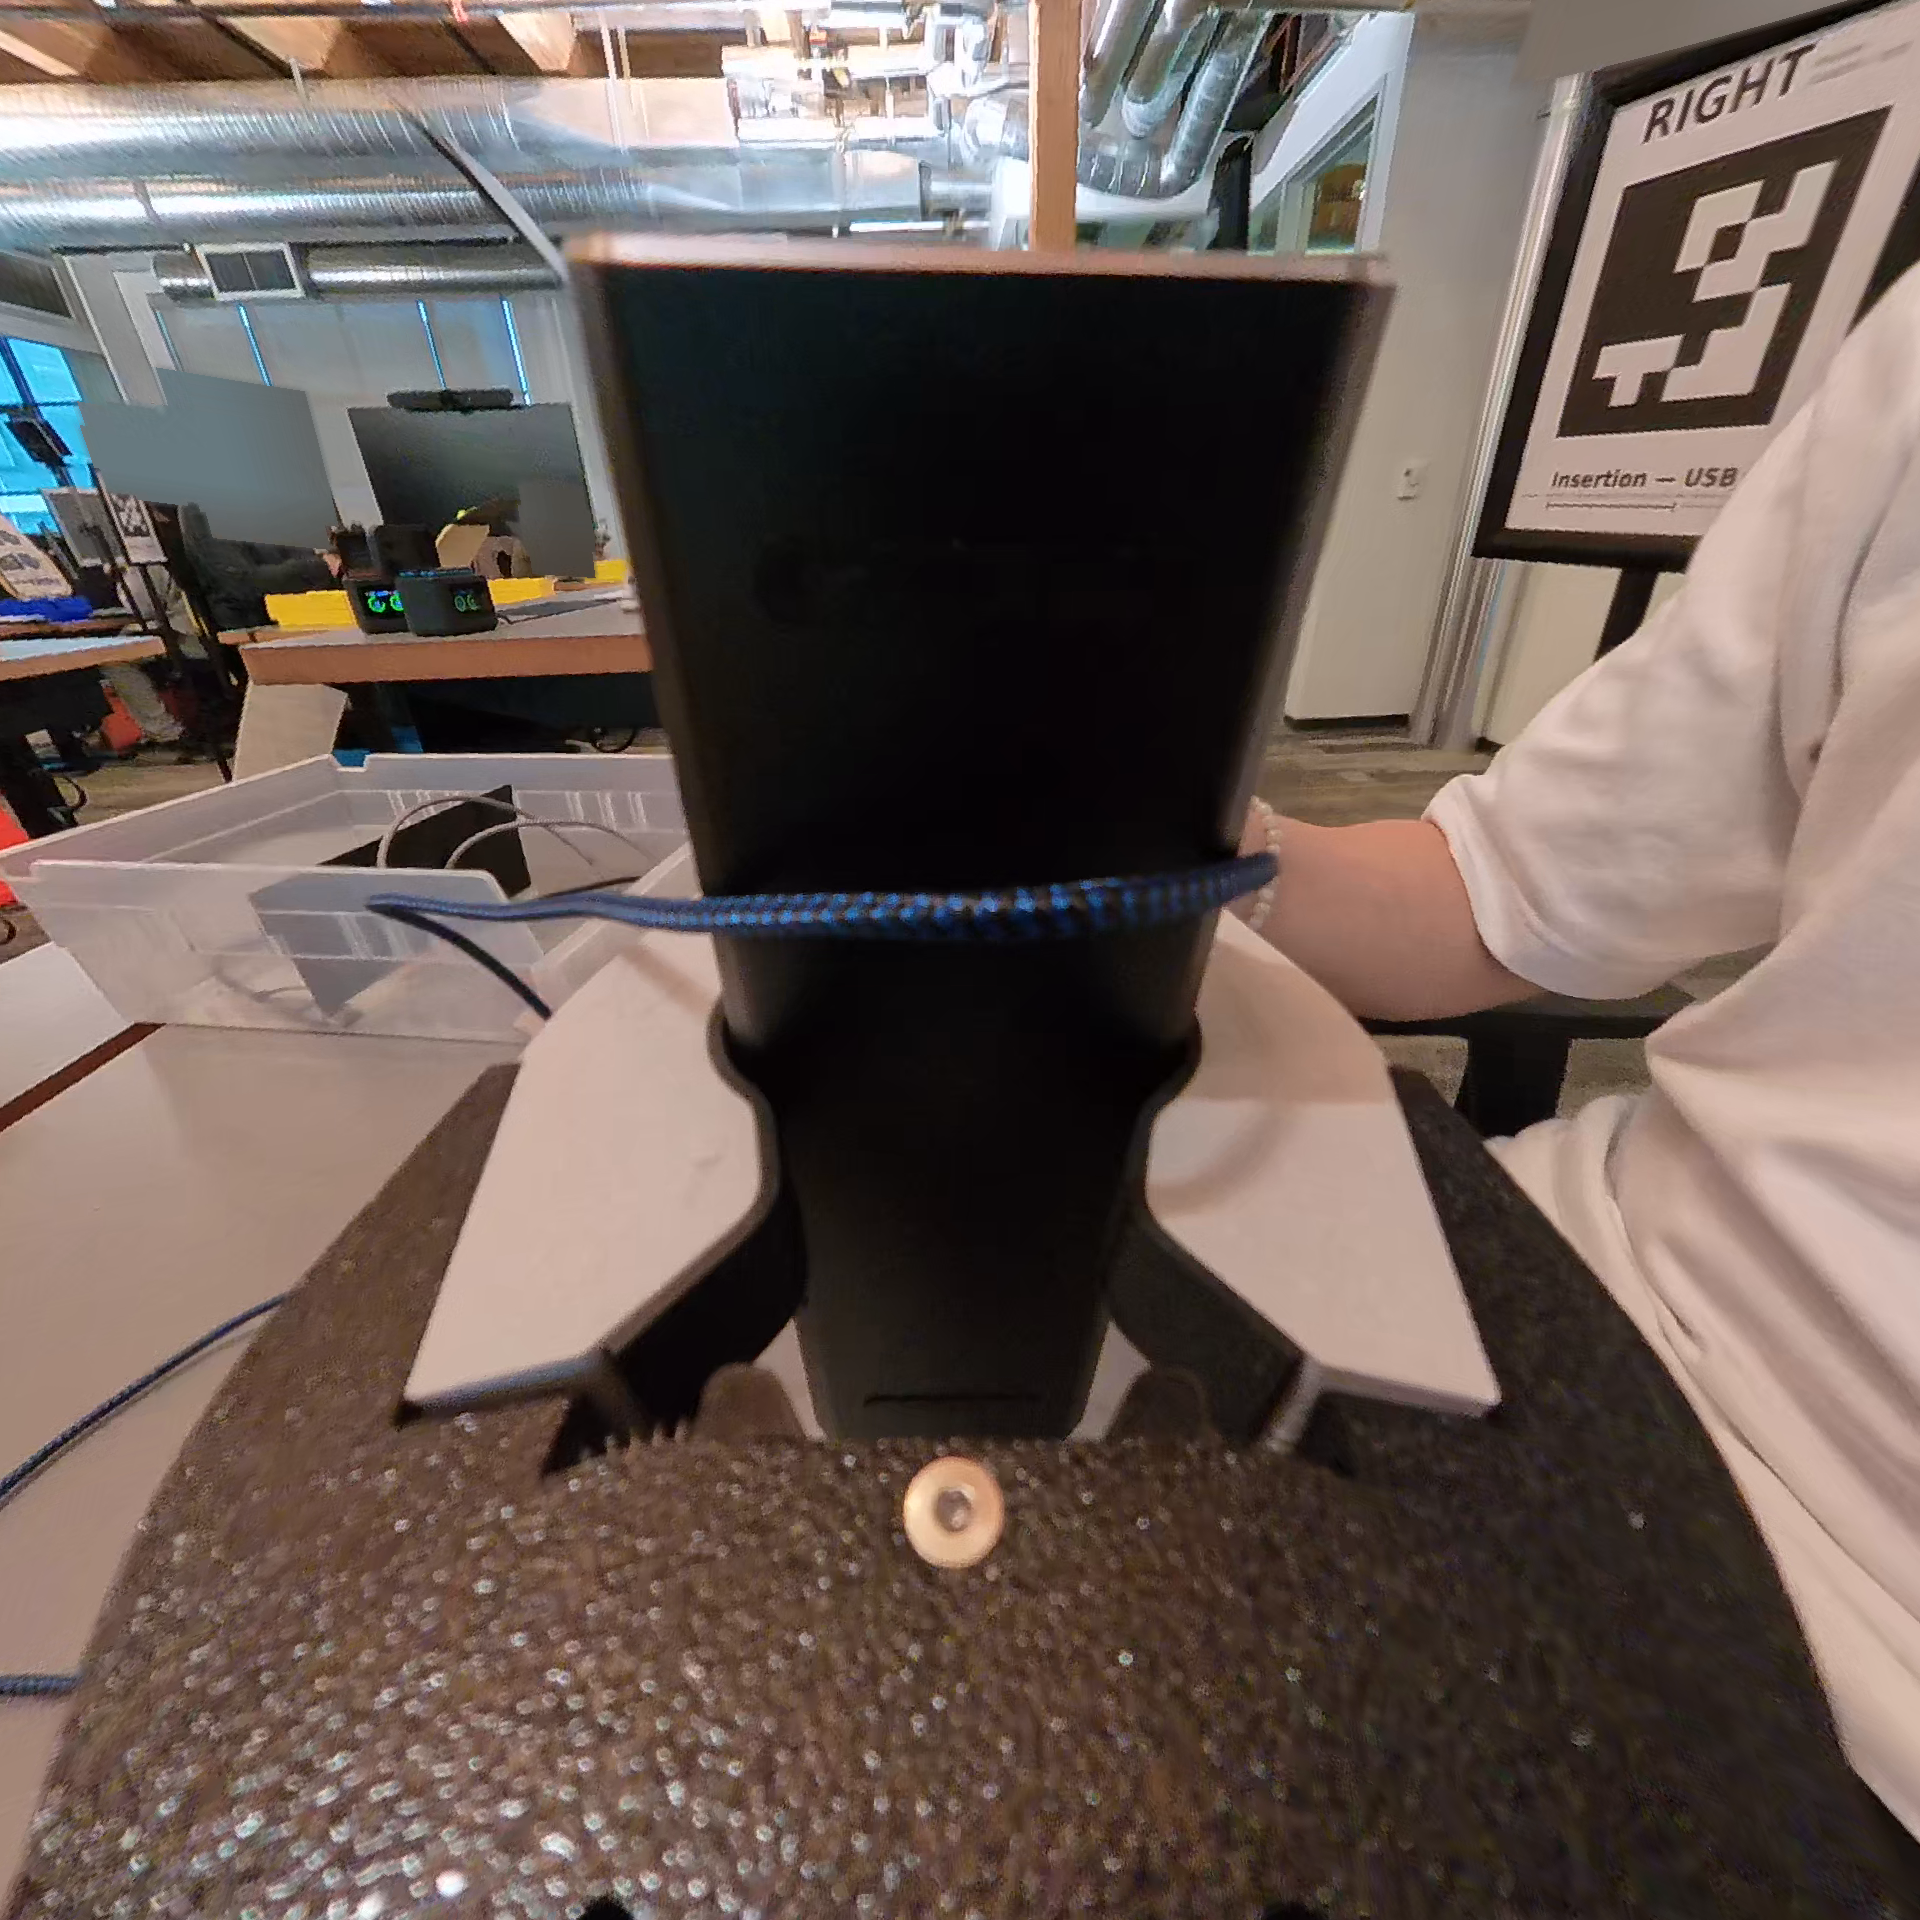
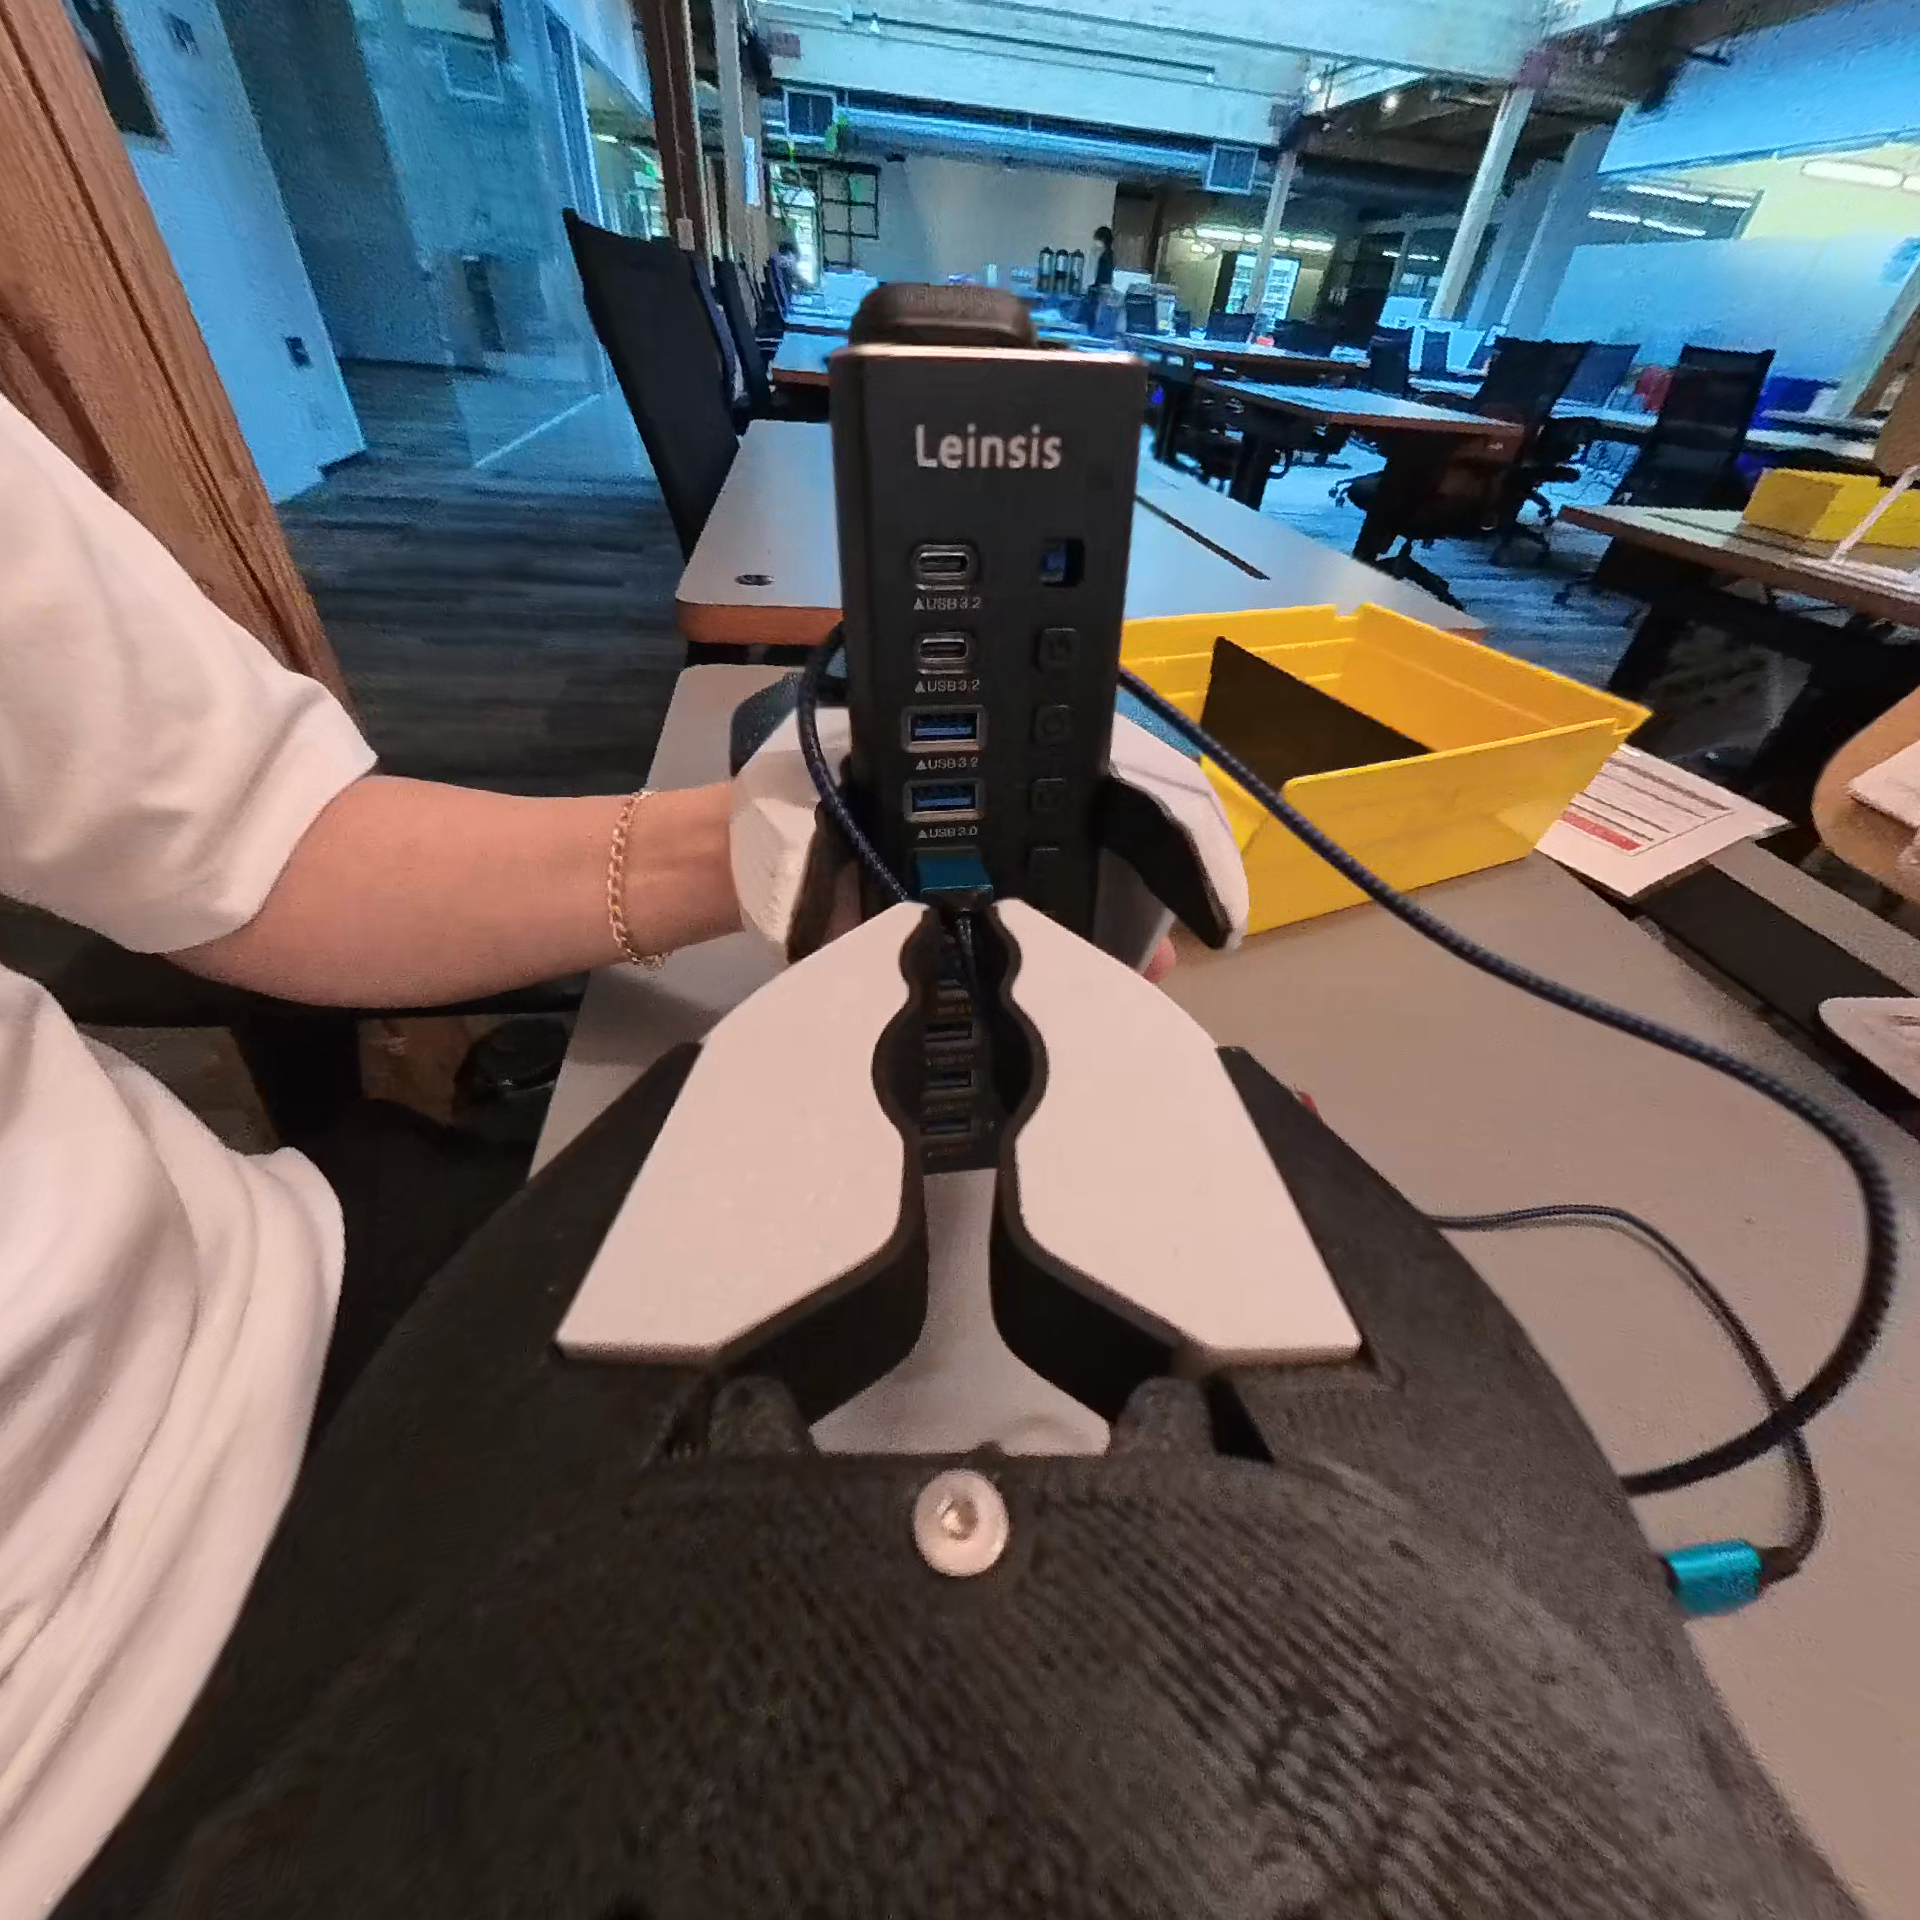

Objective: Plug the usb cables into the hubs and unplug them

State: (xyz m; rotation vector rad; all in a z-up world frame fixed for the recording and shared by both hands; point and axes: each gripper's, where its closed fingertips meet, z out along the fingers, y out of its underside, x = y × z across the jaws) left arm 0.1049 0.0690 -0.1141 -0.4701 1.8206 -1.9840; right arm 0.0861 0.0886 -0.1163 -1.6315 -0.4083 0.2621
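Left wrist view: the left gripper (image 1: 961, 1029) clamps the hub (image 1: 977, 623) upright at centre frame, its plain black back filling the middle. The white fingers (image 1: 623, 1174) spread to either side of the hub's lower body and press its narrow sides, so the jaws stand fairly wide, held apart by the hub itself. Held this way the hub is probably braced so the other tool can push or pull a plug without it sliding on the table (image 1: 156, 1195). A blue braided cable (image 1: 935, 909) crosses the back of the hub and trails off to the left toward a white bin (image 1: 208, 862). A person's arm (image 1: 1371, 914) shows at right.

Right wrist view: the hub's port face (image 2: 982, 623) looks toward the camera, centre frame, with the left gripper (image 2: 987, 831) behind it. A teal plug (image 2: 948, 871) sits in a port low on the visible face, just above the fingertips of the right gripper (image 2: 961, 920). Its jaws are nearly closed and pinch the cable just below the plug; the grip looks set on the cable end rather than the metal shell. The cable loops around the hub and runs to lower right, ending in a second teal plug (image 2: 1714, 1574) lying free on the table (image 2: 1455, 1091). A yellow bin (image 2: 1434, 748) stands right of the hub. Whether the plug is fully seated I cannot tell.
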